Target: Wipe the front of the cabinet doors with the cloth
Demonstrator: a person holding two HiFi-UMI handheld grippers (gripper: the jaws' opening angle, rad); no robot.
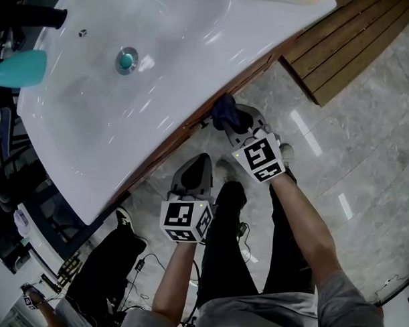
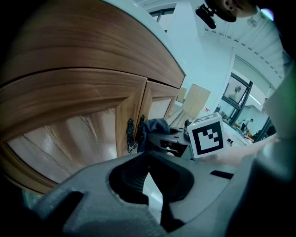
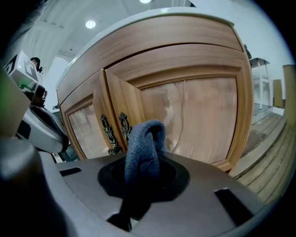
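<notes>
Right gripper (image 3: pixel 141 173) clamped on blue cloth (image 3: pixel 144 147). The bunched end is up against the cabinet doors (image 3: pixel 199 115), beside the dark handles (image 3: pixel 114 131) (contact not certain). Left gripper (image 2: pixel 149 181) pinched closed on nothing, held back from the doors, below the sink (image 1: pixel 160 77).

This looks like a bathroom corner set up inside a bigger work hall. At eleven o'clock sits a white basin (image 1: pixel 161 71) with a teal drain plug (image 1: pixel 126 59), mounted on a curved wooden vanity whose cabinet doors (image 3: pixel 194 115) carry ornate dark handles (image 3: pixel 122 127). Glossy stone floor tiles (image 1: pixel 365 152) spread to three o'clock, with wooden slats (image 1: pixel 342 50) at one o'clock. Loose cables (image 1: pixel 144 264) trail at seven o'clock, and tall windows (image 2: pixel 238 90) and ceiling lights (image 3: pixel 90 23) show beyond.
</notes>
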